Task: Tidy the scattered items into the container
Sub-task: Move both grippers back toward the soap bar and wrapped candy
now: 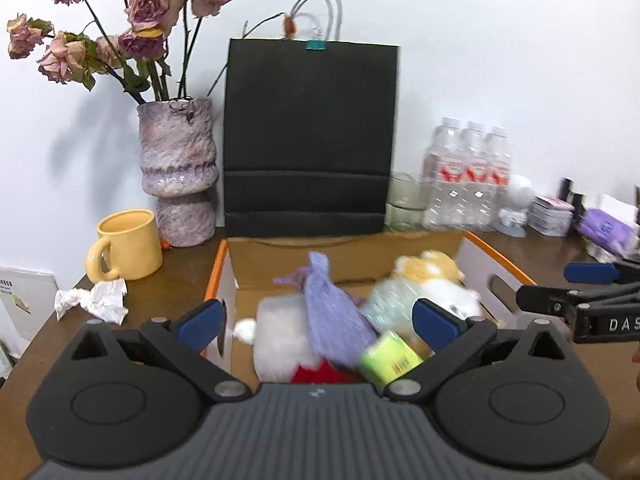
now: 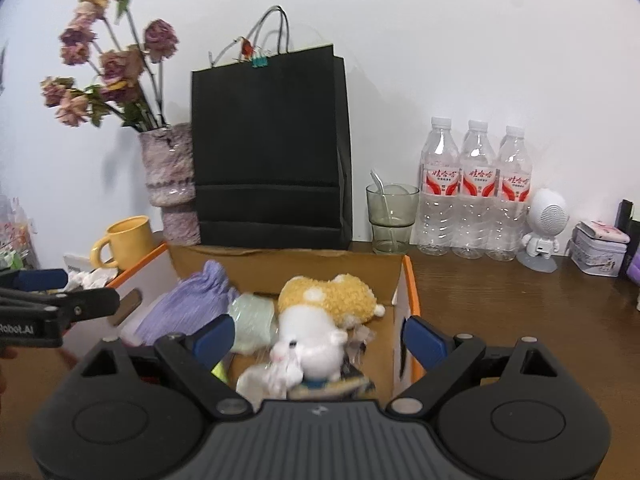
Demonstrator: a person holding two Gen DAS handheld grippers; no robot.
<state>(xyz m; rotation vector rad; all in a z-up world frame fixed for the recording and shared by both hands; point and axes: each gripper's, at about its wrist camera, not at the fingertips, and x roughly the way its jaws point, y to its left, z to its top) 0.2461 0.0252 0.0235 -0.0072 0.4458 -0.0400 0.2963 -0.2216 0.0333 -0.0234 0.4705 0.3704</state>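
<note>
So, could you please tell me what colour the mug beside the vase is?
The mug is pale yellow, clearest in the left wrist view.

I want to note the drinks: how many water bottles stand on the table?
3 water bottles, in a row against the wall, between the glass and the white figurine. None seems hidden.

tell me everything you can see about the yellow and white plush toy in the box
The plush toy looks soft and fuzzy, with a yellow-orange upper part bearing pale patches and a white rounded part nearer the camera. It lies on its side inside the cardboard box, toward its right wall, resting on other items, with a pale green packet against its left. Neither gripper touches it.
</note>
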